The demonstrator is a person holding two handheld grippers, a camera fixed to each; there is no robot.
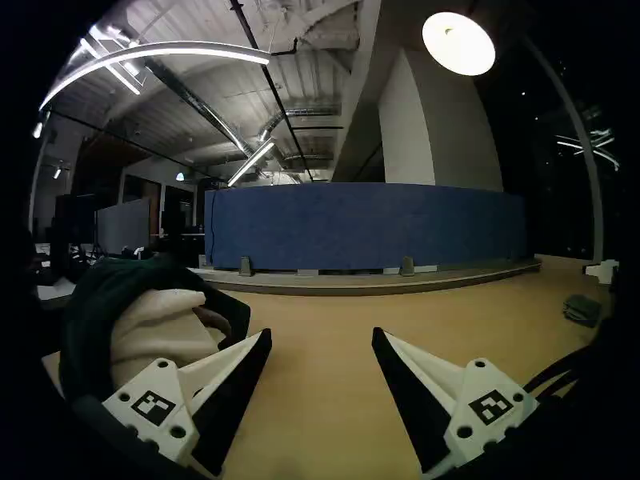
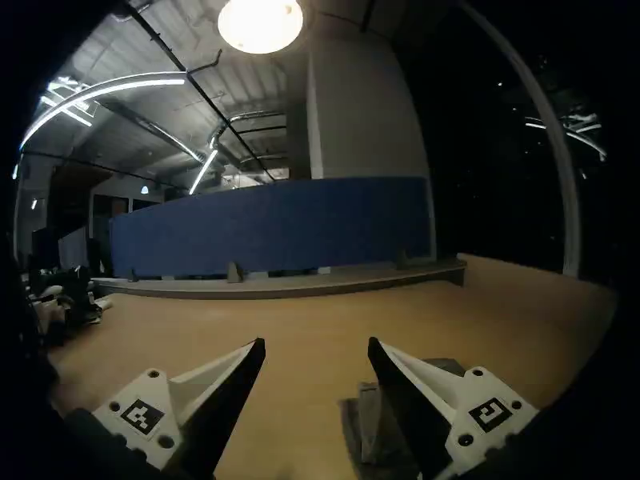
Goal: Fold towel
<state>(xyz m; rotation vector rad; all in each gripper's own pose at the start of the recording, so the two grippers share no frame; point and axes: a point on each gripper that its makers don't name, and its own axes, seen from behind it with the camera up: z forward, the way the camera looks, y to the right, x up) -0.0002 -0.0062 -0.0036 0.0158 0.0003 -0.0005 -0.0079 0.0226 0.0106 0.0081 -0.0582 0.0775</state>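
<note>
Wood-coloured tabletop (image 1: 336, 384) is spreading wide in front of both grippers. At its far edge a long blue screen (image 1: 360, 228) is standing on small grey feet and closing off that side. A round lamp (image 1: 458, 42) is shining from above.

In the left gripper view, the left gripper (image 1: 320, 332) is holding its fingers wide apart over bare wood, with nothing between them. Right beside its left-hand finger a bundle of dark and cream cloth (image 1: 152, 320) is sitting. I cannot tell what it is, or whether it is touching the finger. Far off to the right, near the tabletop's edge, the towel (image 1: 582, 310) is lying as a small dark grey folded pile. A small white thing (image 1: 604, 270) is sitting just past it.

In the right gripper view, the right gripper (image 2: 316, 342) is holding its fingers apart too. The towel (image 2: 364, 424) is lying flat on the wood under the right-hand finger, partly hidden by it and not pinched. Open wood is running ahead up to the screen, and the tabletop's side edge is showing off to the right.
</note>
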